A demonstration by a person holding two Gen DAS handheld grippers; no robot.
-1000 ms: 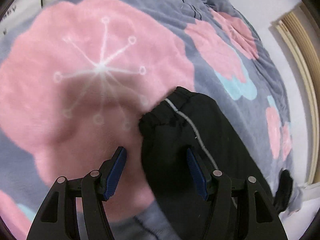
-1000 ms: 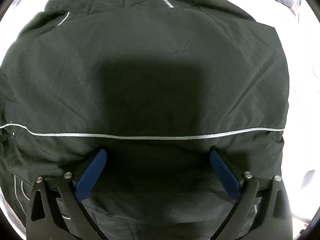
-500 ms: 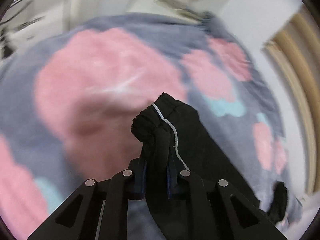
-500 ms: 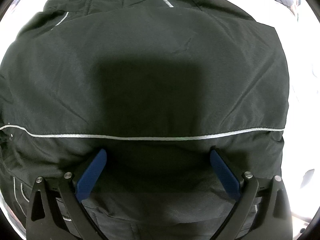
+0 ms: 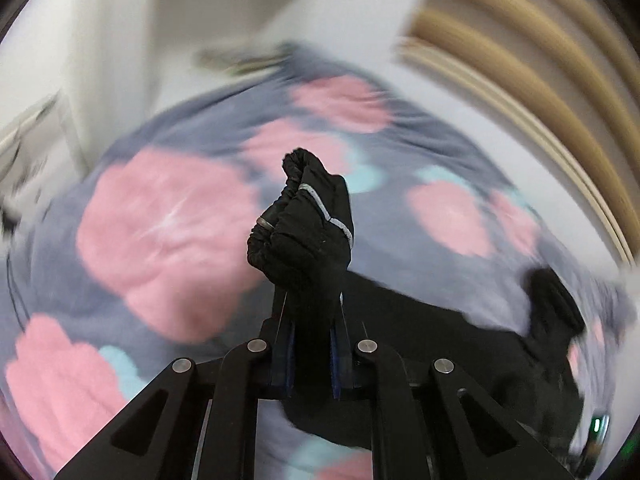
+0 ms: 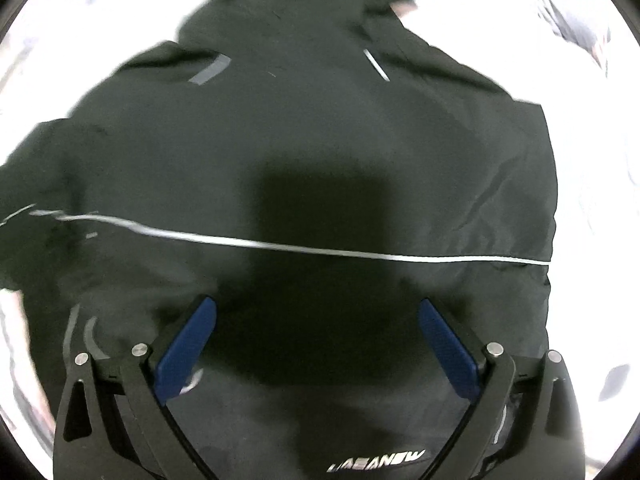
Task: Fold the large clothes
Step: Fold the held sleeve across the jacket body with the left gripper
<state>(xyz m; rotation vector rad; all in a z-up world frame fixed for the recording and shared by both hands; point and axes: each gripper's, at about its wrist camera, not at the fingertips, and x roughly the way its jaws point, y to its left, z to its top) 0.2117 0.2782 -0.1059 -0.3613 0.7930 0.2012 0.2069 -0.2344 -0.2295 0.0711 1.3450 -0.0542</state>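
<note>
A black jacket (image 6: 320,152) with thin reflective stripes lies spread out, filling the right wrist view. My right gripper (image 6: 316,316) is open and hovers just above its lower back, the blue pads (image 6: 186,350) wide apart. In the left wrist view my left gripper (image 5: 312,320) is shut on the jacket's black sleeve cuff (image 5: 304,220) and holds it lifted above the bed. The sleeve trails down to the right toward the jacket's body (image 5: 440,344).
A grey blanket with pink and light-blue blotches (image 5: 168,224) covers the bed under the jacket. A wooden slatted frame (image 5: 540,80) stands at the right. White walls and a door (image 5: 100,40) are behind the bed. The left wrist view is blurred.
My left gripper closed on the sleeve cuff and lifted it off the blanket, tilting upward. My right gripper rose slightly, showing more of the jacket's hood end.
</note>
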